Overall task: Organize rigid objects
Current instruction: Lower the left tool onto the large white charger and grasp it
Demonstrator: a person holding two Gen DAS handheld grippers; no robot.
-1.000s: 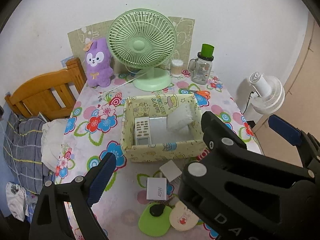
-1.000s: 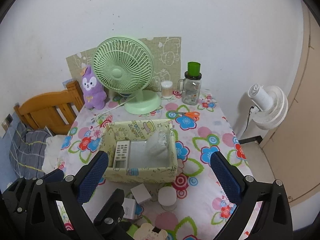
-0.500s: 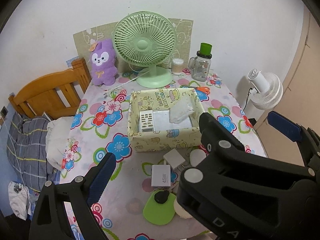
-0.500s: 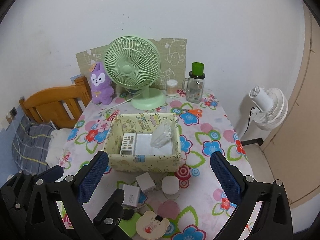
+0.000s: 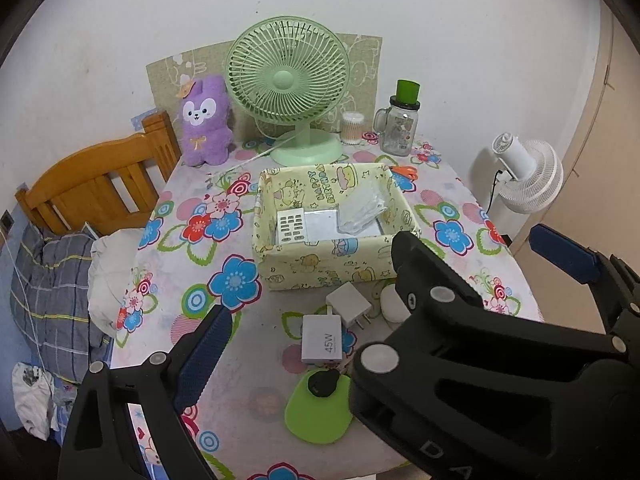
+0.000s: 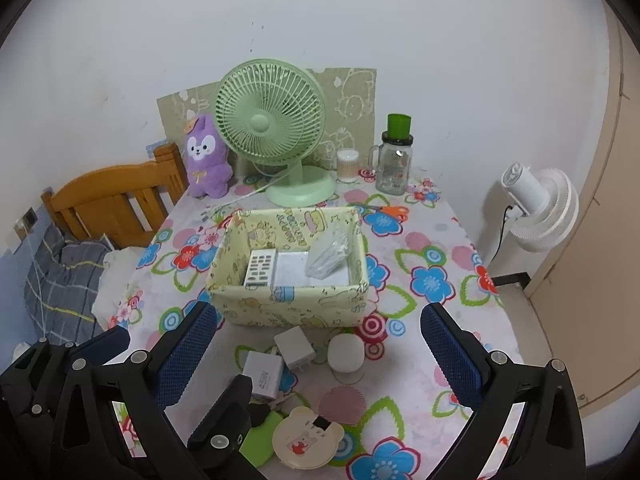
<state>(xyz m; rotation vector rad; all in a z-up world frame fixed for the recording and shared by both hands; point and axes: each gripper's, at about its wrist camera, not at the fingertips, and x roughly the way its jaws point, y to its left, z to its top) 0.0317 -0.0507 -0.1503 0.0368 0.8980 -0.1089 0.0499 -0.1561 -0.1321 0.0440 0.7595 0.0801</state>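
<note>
You have drawn both grippers back, so the yellow box (image 6: 288, 308) looks smaller mid-frame; the left gripper (image 5: 376, 292) and right gripper (image 6: 320, 348) stand wide open and empty, the chargers (image 6: 280, 360) unpicked on the surface (image 6: 432, 364) at lower centre.

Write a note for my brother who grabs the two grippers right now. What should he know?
Left gripper and right gripper: both open, holding nothing, above the table's near edge.

Yellow cartoon-print box: already holds a white remote control and a clear plastic bag.

Still lying loose in front of the box: two white chargers, white round puck, cream bear-shaped compact, green oval pad. These likely go in next.
</note>
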